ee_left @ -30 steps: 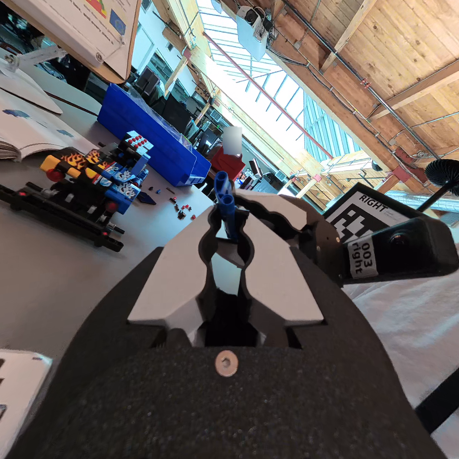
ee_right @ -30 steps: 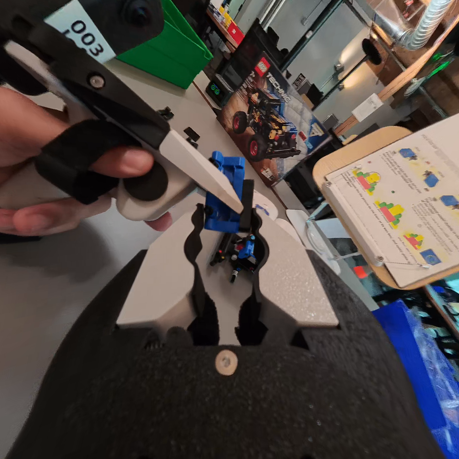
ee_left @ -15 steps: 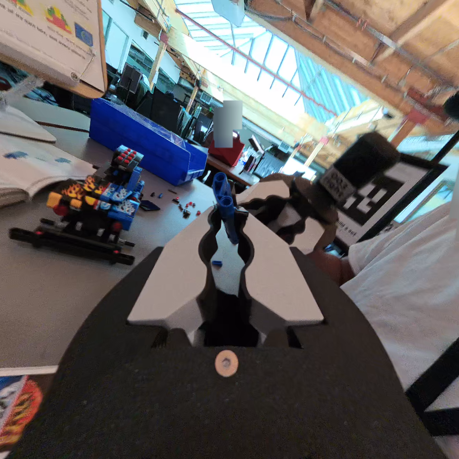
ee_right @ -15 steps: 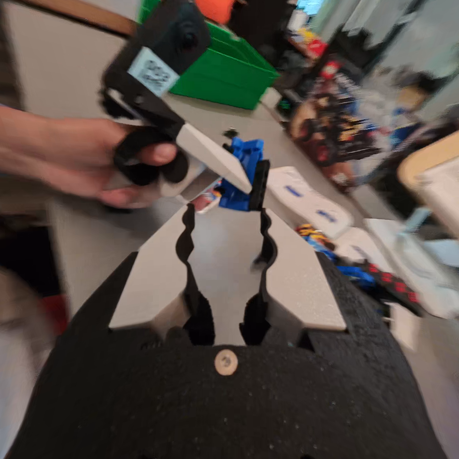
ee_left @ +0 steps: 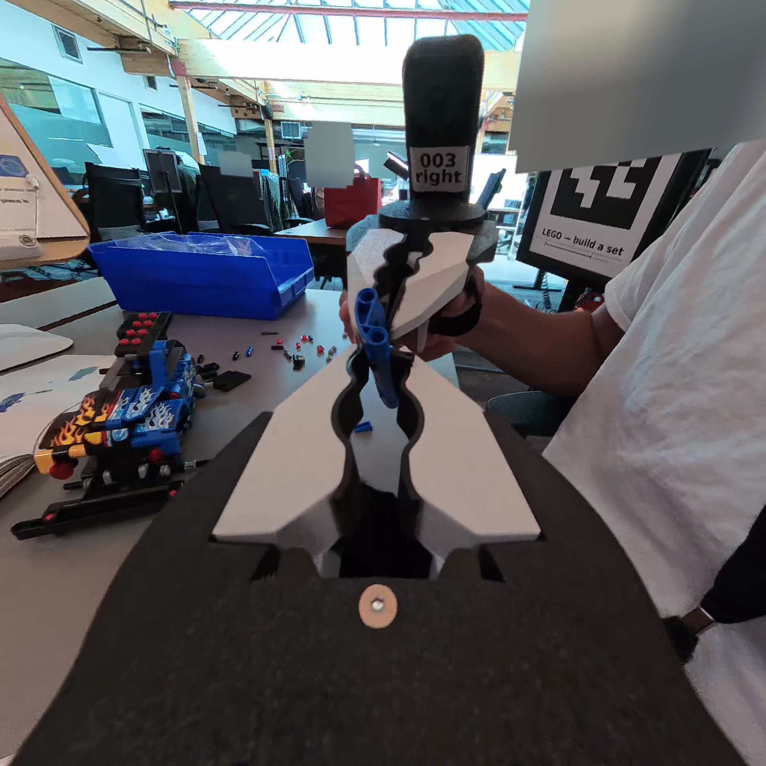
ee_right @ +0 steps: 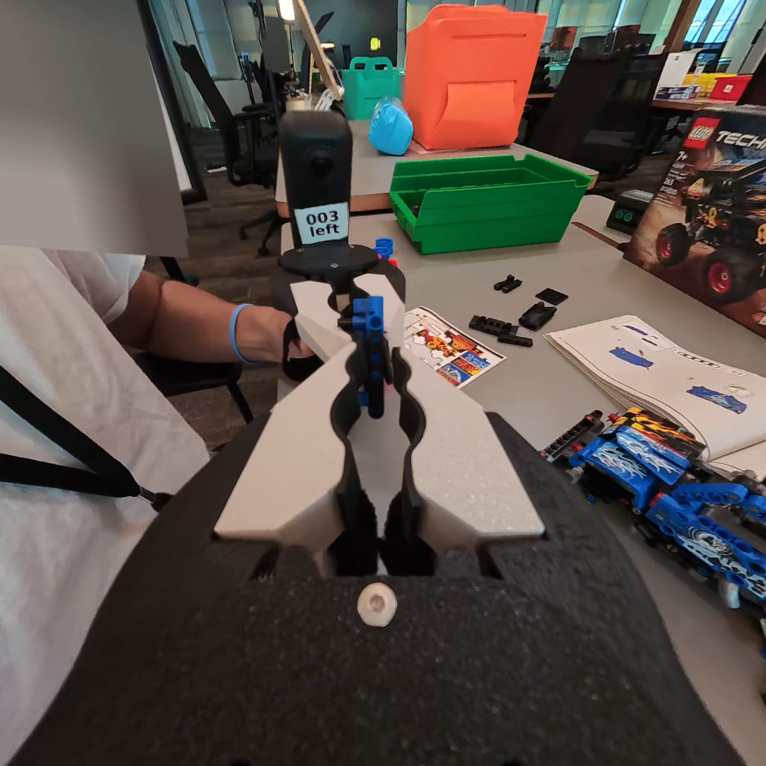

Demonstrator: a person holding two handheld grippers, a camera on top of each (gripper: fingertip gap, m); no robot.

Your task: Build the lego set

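Both tongs [ee_left: 379,364] [ee_right: 375,360] pinch one blue piece [ee_left: 375,344] above the grey table [ee_left: 257,398]

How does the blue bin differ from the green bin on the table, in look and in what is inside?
The blue bin holds crumpled clear plastic, whereas the green bin shows a divider and only a few dark items at one end. The blue bin stands behind the half-built truck; the green bin stands beyond the loose black pieces, near the set's box. Both are open-topped plastic parts bins standing upright on the grey table.
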